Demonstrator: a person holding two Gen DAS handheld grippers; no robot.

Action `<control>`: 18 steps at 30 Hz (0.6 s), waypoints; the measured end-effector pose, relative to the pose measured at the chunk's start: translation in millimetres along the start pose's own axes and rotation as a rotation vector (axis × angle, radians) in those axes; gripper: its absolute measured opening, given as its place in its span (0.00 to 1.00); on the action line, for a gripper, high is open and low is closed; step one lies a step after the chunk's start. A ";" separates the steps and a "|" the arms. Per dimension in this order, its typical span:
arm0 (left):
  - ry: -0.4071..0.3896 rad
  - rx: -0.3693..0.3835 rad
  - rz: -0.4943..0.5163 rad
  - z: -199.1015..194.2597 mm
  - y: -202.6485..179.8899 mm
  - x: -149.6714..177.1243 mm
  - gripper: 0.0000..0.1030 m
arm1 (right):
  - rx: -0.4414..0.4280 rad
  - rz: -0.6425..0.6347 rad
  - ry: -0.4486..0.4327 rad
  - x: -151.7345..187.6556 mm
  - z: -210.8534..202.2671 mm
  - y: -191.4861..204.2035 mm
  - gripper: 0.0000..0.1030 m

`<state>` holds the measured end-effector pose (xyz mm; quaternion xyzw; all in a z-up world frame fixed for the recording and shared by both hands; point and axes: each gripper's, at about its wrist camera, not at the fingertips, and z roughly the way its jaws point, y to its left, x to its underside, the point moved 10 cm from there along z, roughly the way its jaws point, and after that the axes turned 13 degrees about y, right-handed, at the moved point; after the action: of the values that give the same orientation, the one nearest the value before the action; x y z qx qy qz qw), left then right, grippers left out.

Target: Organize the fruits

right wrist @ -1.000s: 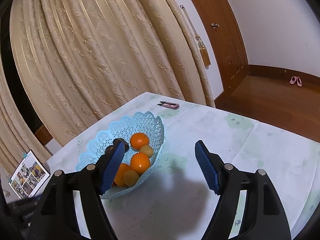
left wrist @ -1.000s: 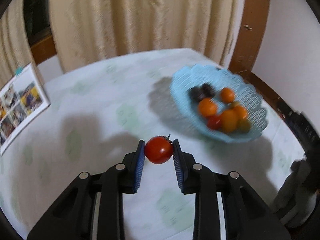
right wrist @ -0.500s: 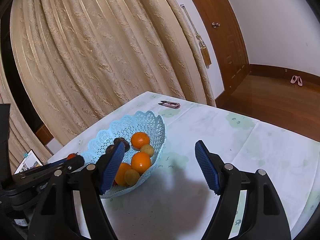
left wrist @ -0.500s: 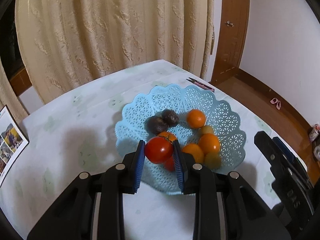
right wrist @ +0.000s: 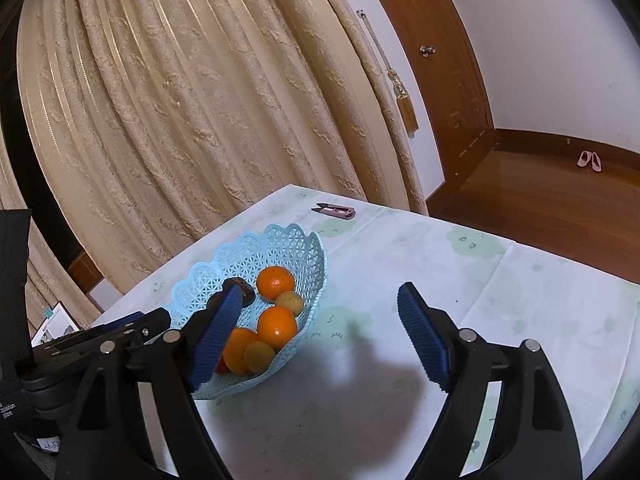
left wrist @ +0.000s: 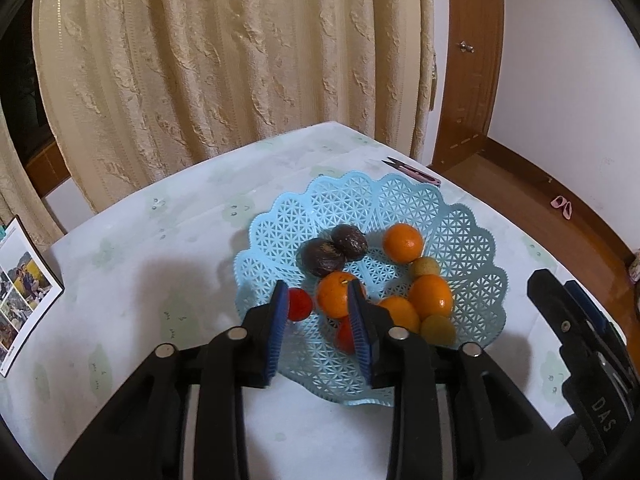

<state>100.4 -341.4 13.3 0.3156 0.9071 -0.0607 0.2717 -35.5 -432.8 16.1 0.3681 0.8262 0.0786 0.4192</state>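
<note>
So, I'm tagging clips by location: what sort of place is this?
Most likely a room in a home: a table with a patterned cloth and a fruit basket, long cream curtains, and pink slippers on the wooden floor.

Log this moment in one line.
left gripper: jaws just opening, nothing gripped | tomato: in blue basket | right gripper: open, empty
</note>
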 end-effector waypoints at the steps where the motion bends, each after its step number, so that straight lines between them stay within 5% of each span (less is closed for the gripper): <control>1: -0.005 -0.005 -0.002 -1.2 0.7 0.1 0.54 | 0.000 -0.001 -0.001 -0.1 0.1 0.4 0.80; 6: -0.045 -0.058 -0.011 -11.6 9.8 -0.1 0.86 | -0.011 0.000 0.002 0.2 -0.1 1.0 0.86; 18: -0.103 -0.274 -0.092 -34.9 59.5 11.8 0.94 | -0.067 -0.123 0.031 9.0 3.2 34.4 0.91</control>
<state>112.9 -278.0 40.2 0.2300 0.9053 0.0353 0.3554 -17.8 -402.7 23.4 0.3011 0.8506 0.0862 0.4225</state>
